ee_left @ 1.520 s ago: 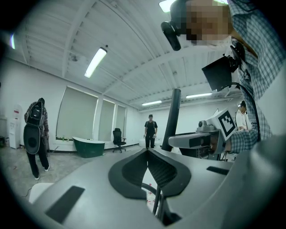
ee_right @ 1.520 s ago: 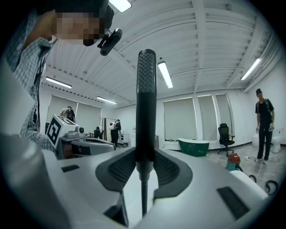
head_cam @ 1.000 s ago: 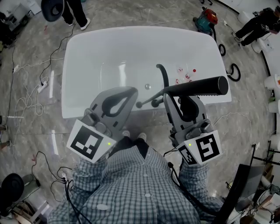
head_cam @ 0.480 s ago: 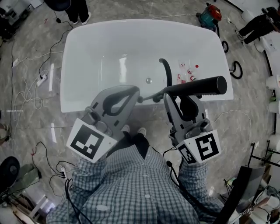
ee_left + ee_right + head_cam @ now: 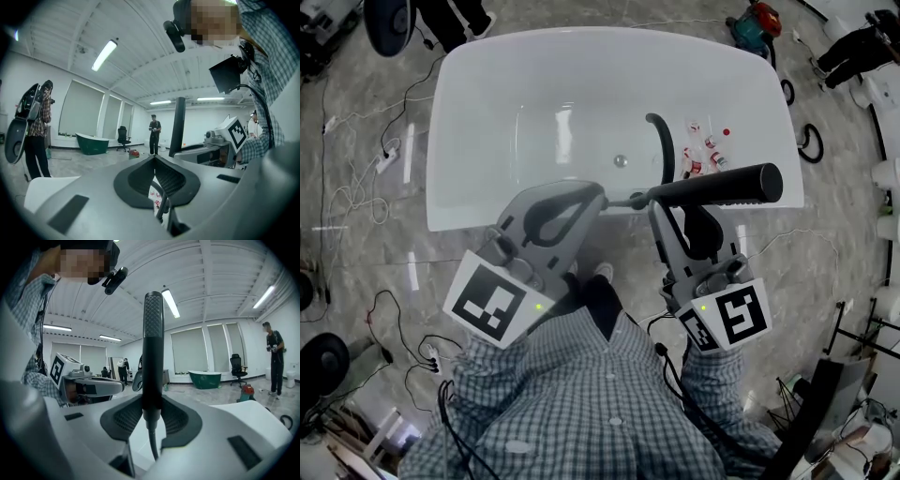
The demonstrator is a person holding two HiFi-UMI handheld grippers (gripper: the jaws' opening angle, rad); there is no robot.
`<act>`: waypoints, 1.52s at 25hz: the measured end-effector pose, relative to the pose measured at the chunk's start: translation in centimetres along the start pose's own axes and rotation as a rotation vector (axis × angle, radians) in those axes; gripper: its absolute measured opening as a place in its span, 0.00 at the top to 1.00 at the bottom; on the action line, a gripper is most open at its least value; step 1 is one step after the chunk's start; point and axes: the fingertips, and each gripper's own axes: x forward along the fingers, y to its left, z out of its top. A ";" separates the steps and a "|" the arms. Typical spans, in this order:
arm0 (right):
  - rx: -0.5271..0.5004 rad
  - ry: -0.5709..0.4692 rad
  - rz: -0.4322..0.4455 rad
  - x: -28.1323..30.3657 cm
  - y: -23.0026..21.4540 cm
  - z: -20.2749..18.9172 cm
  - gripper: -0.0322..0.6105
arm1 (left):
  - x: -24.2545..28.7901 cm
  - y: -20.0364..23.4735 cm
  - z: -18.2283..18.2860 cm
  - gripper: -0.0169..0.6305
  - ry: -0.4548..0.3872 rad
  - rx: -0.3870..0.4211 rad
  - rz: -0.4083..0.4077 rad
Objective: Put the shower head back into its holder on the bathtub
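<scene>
Seen from above: white bathtub (image 5: pixel 487 112) on a grey marbled floor (image 5: pixel 366 253), with cables (image 5: pixel 356 197) trailing off the tub's left side. At the tub's near side, a checked shirt (image 5: pixel 609 394), both arms reaching toward the near rim.

Left gripper (image 5: pixel 592 194) over that near rim, claw pressed together on nothing, only a thin slit between the pads in its own view.

Right gripper (image 5: pixel 662 208) just beside it, farther right along the same rim, pinching the black shower head (image 5: pixel 722 185). Clamps the handle near its hose end, pads tight on both sides. Held roughly level above the tub's near right corner, textured far end pointing right past the rim, not seated in any holder.

Dark hose (image 5: pixel 661 145) curving through the basin from the handle's end. Small red-and-white bottles (image 5: pixel 703 155) clustered on the tub's right ledge, just beyond the handle. Round drain (image 5: pixel 621 161) in the basin floor, left of the hose.
</scene>
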 end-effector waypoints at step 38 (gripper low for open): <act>0.062 0.122 -0.011 3.8 -1.2 -8.8 0.76 | -0.9 3.1 -7.9 0.96 0.089 -0.091 0.062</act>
